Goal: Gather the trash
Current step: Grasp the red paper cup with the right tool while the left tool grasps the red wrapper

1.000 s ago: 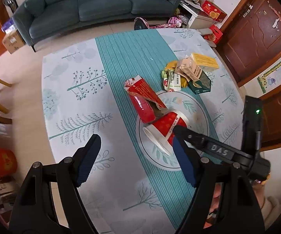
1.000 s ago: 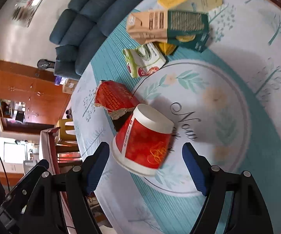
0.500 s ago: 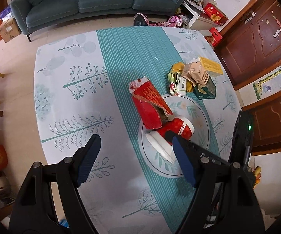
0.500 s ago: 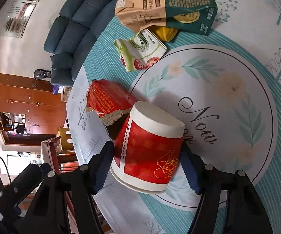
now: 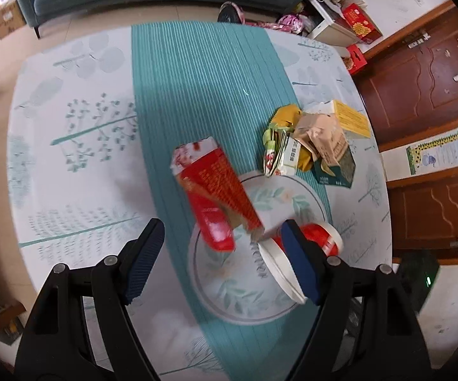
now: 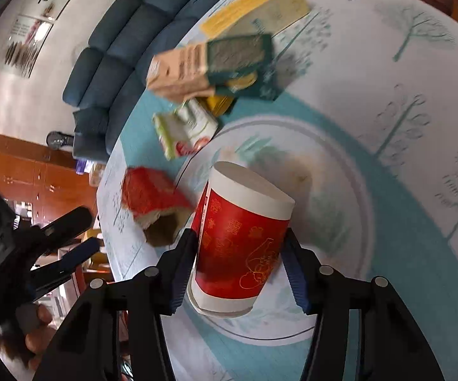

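My right gripper (image 6: 240,266) is closing its jaws around the red paper cup (image 6: 241,244), which lies tipped on its side over the round leaf-printed motif of the tablecloth (image 6: 371,165), mouth toward me; the left pad looks pressed to the cup wall, while the right pad seems at the edge with perhaps a sliver of gap, so I judge the grip not yet firm. To do this well I want the pads square on the cup's middle and only a gentle squeeze, since thin paper will likely buckle, and I should lift clear of the torn red carton (image 6: 155,203) that lies just beside the cup's base. My left gripper (image 5: 222,260) hangs with its jaws wide and nothing between the pads, above the same carton (image 5: 216,197); it could take that next. The pile of a green sachet (image 6: 184,127), a tan-and-green carton (image 6: 209,63) and a yellow box (image 6: 257,6) waits farther off. Compared with a second ago, my right jaws stood well apart on either side of the cup, and the left gripper has come lower and nearer the carton.
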Demonstrator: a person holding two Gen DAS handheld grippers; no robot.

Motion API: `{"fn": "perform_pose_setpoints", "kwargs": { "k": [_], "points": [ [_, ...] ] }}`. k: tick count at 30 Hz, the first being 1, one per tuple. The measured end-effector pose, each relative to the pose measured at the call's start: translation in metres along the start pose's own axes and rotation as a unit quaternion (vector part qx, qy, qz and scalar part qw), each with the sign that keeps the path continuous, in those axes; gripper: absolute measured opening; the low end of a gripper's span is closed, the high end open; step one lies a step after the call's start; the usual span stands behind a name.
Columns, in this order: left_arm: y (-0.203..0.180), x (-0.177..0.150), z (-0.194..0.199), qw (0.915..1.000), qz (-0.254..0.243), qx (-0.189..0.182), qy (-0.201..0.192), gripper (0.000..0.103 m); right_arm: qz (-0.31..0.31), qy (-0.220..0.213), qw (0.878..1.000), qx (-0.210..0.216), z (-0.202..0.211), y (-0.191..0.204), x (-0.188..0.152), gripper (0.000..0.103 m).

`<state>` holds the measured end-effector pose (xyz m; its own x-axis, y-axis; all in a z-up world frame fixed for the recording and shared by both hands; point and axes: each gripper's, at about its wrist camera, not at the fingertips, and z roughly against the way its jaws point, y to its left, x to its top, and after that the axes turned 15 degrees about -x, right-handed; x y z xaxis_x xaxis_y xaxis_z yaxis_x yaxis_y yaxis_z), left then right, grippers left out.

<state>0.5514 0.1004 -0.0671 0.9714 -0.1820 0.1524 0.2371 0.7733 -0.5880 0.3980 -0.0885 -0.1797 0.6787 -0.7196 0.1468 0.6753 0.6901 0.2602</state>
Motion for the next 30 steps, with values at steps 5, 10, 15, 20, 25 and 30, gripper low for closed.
{"fn": "perform_pose_setpoints", "kwargs": {
  "k": [5,10,15,20,25,30],
  "points": [
    [0.004,0.014,-0.029,0.9994,0.030,0.008,0.014,0.073,-0.003,-0.016,1.000,0.010,0.013,-0.012,0.000,0.049],
    [0.011,0.021,-0.055,0.9978,0.054,0.024,0.029,0.073,-0.005,-0.023,1.000,0.017,0.026,-0.024,-0.004,0.049],
    [0.019,0.020,-0.075,0.9964,0.067,0.036,0.038,0.070,-0.008,-0.020,1.000,0.020,0.038,-0.045,-0.012,0.049],
    [0.016,0.014,-0.078,0.9969,0.059,0.047,0.021,0.047,-0.001,-0.009,1.000,0.019,0.044,-0.059,-0.025,0.049],
    [0.006,-0.002,-0.071,0.9967,0.041,0.069,0.012,0.045,0.005,-0.002,1.000,0.025,0.054,-0.077,-0.042,0.049],
    [-0.013,-0.038,-0.056,0.9969,0.024,0.073,0.015,0.045,0.010,0.004,0.999,0.032,0.067,-0.101,-0.059,0.049]
  ]
}}
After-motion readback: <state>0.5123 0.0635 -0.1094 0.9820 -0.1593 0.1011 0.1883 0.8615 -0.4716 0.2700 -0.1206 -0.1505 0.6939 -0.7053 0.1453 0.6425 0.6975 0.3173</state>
